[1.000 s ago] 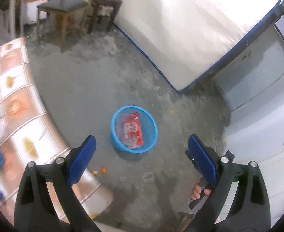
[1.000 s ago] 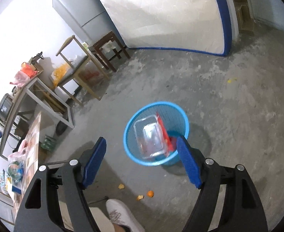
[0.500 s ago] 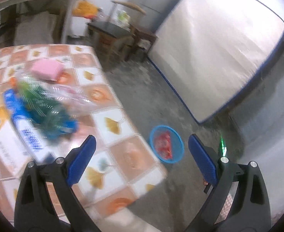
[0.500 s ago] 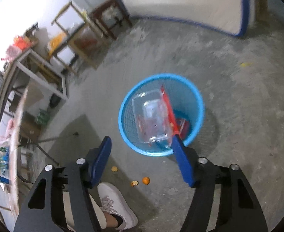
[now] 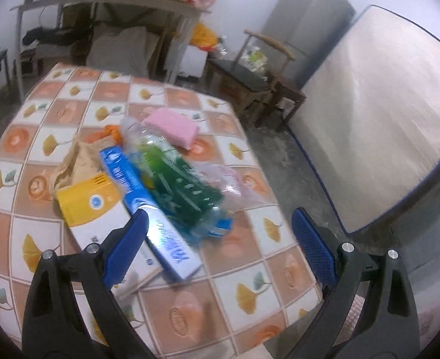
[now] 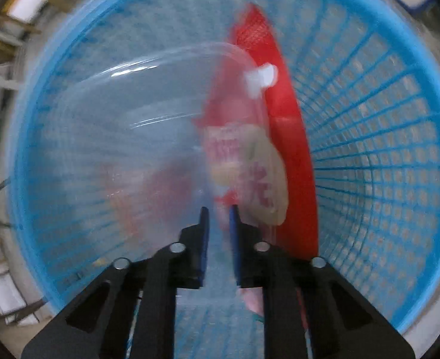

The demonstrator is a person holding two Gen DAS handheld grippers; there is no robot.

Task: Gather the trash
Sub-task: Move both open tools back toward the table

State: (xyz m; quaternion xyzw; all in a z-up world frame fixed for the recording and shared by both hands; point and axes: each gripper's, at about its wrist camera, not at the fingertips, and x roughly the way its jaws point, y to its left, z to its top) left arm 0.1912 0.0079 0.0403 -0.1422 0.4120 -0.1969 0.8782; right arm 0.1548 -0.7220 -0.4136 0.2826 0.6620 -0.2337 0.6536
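In the left wrist view my left gripper [image 5: 220, 224] is open and empty above the tiled table [image 5: 249, 284]. Trash lies on it: a clear plastic bottle with a green label [image 5: 172, 173], a blue and white box [image 5: 148, 209], a yellow and white box [image 5: 91, 206], a brown paper bag [image 5: 76, 161], a pink sponge [image 5: 172, 125]. In the right wrist view my right gripper [image 6: 219, 212] reaches inside the blue mesh basket [image 6: 384, 149], jaws nearly closed on the edge of a clear plastic container [image 6: 136, 125]. A red wrapper [image 6: 279, 137] stands behind it.
A mattress [image 5: 384, 125] leans against the wall at the right. A wooden chair [image 5: 255, 71] and stool stand beyond the table. A cluttered metal shelf [image 5: 115, 6] and a grey fridge [image 5: 306, 21] are at the back.
My left gripper swung from the floor basket up over the table's trash. My right gripper dropped into the basket and closed from wide open to nearly shut at the clear container.
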